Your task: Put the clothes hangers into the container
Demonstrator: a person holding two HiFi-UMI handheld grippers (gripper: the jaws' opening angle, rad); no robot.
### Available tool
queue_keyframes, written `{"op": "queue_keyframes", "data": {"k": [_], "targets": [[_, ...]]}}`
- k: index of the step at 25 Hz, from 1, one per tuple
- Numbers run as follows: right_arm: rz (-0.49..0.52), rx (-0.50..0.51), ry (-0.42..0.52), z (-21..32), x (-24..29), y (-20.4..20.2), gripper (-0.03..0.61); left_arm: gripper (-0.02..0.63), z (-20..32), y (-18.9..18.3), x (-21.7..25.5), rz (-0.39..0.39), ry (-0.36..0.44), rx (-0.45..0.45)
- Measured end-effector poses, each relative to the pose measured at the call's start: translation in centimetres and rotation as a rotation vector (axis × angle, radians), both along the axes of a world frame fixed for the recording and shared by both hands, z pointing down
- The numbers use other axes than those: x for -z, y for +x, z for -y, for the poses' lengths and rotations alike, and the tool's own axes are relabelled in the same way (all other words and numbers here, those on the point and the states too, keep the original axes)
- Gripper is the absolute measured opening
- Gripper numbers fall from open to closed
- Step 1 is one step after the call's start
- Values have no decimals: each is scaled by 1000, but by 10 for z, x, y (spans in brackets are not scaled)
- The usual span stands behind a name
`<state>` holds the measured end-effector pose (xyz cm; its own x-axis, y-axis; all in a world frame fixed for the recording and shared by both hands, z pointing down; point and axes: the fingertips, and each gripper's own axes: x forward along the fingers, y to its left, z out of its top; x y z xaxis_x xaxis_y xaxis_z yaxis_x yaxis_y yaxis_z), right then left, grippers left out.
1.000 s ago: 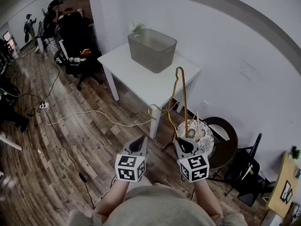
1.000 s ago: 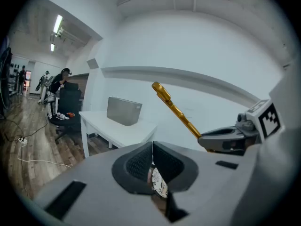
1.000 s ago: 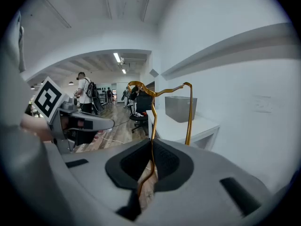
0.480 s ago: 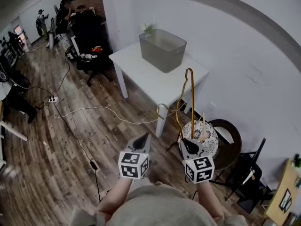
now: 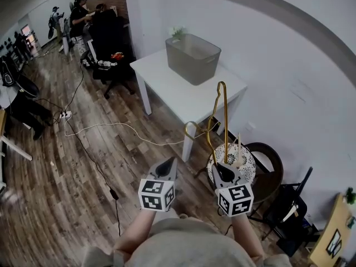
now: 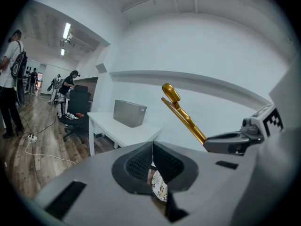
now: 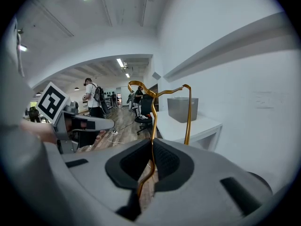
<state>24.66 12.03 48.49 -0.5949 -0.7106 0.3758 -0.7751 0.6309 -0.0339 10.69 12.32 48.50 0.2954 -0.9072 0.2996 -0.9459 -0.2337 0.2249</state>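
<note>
1. A room with a wood-plank floor [image 5: 83,188] and a curved white wall [image 5: 289,60] is shown from above.
2. A gold clothes hanger [image 5: 224,115] is held in the air, standing roughly upright, with its hook turned towards the left gripper's side.
3. The hanger's thin wire is clamped between the jaws of the right gripper [image 5: 222,174].
4. The left gripper [image 5: 166,168] is held beside it, apart from the hanger, with its jaws pressed together on themselves.
5. A grey container [image 5: 193,57] is seen on a white table [image 5: 167,88] against the wall, well apart from the hanger.
6. A patterned round seat [image 5: 245,163] is seen just beyond the right gripper.
</note>
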Motion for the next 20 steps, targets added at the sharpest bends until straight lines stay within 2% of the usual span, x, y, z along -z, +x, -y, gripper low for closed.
{"op": "queue_keyframes", "data": {"k": [10, 20], "targets": [[39, 16, -4, 16, 7, -4, 21, 7, 15, -5, -4, -4, -13, 15], [38, 17, 1, 66, 5, -38, 21, 7, 66, -39, -7, -2, -9, 8]]}}
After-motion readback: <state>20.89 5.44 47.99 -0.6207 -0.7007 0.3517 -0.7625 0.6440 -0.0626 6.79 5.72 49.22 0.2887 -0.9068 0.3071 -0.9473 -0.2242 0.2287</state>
